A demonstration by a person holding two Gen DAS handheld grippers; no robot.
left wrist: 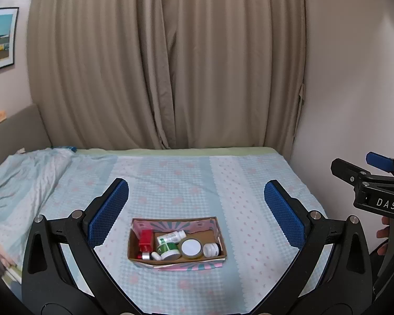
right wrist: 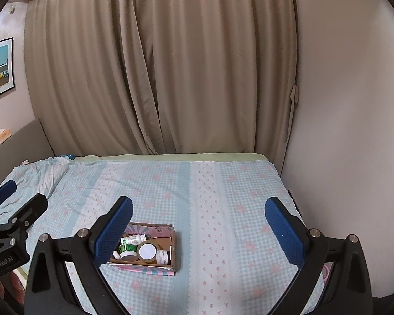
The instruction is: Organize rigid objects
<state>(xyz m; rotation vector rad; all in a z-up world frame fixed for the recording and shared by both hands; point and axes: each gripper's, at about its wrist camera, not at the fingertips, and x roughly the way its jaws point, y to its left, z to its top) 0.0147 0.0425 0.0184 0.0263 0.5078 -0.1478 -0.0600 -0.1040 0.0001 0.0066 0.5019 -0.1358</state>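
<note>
A small open cardboard box (left wrist: 220,239) (right wrist: 174,246) sits on the bed. Inside lie a red carton (left wrist: 146,240), a white bottle (left wrist: 172,236) (right wrist: 132,239), a green-labelled jar (left wrist: 168,250) (right wrist: 128,252), a roll of tape (left wrist: 191,248) (right wrist: 147,252) and a small white jar (left wrist: 211,250) (right wrist: 162,257). My left gripper (left wrist: 195,204) hangs open above and behind the box, nothing between its blue pads. My right gripper (right wrist: 199,219) is open too, off to the box's right; its left finger hides the box's left part.
The bed (left wrist: 170,173) has a light blue checked sheet with pink flowers. A crumpled blanket (left wrist: 26,176) lies at far left. Beige curtains (left wrist: 165,65) hang behind, a white wall (right wrist: 349,131) borders the right edge. A hand (left wrist: 384,235) holds the right gripper's handle.
</note>
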